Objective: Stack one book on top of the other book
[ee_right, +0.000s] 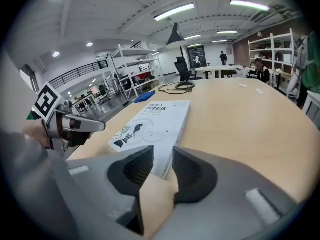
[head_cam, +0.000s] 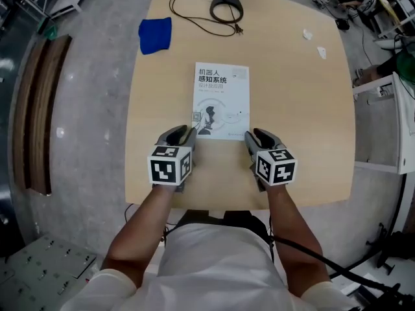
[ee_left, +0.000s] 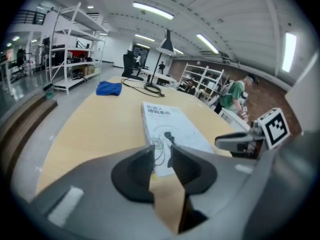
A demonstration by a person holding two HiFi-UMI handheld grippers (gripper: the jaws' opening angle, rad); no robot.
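Your book [head_cam: 222, 101]: white cover, teal title, dark figure | cloth [head_cam: 155, 35] at its 11 o'clock: plain blue | table [head_cam: 298, 109]: pale tan wood | your left gripper [head_cam: 189, 133], right gripper [head_cam: 249, 137]: grey, black-and-white square markers | cable [head_cam: 194, 15] at 12 o'clock: black

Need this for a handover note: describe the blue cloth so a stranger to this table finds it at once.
Start at the wooden table. Near its far left corner, left of the black lamp base and its cable and beyond the white book, lies the blue cloth. It is the only blue, soft, crumpled thing there.
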